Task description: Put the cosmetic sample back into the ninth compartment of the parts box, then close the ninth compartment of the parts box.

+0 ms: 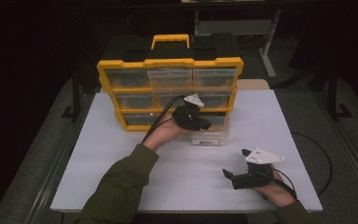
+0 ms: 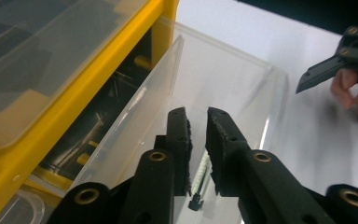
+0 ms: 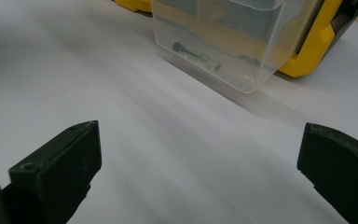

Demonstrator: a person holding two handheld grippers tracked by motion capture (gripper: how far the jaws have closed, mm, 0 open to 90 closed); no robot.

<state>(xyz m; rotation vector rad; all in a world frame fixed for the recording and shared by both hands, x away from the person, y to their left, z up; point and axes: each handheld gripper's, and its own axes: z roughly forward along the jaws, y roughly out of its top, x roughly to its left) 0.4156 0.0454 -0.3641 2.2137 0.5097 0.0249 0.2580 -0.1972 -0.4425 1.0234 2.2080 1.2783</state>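
A yellow and black parts organizer (image 1: 168, 88) with clear drawers stands at the back of the white table (image 1: 102, 158). Its lower right clear drawer (image 1: 209, 137) is pulled out. My left gripper (image 1: 207, 125) hangs over this drawer (image 2: 233, 79), its jaws (image 2: 198, 112) almost together with a thin slit and nothing between them. A dark bolt (image 2: 199, 184) lies on the drawer floor below. My right gripper (image 1: 235, 162) rests low at the front right, wide open. From the right gripper view (image 3: 200, 140) the drawer (image 3: 261, 28) and the bolt (image 3: 193, 52) sit ahead.
The organizer's yellow frame (image 2: 74, 107) and the shut drawers above lie close on the left gripper's left side. A black cable (image 1: 324, 163) loops off the table's right edge. Bare white tabletop stretches between the two hands.
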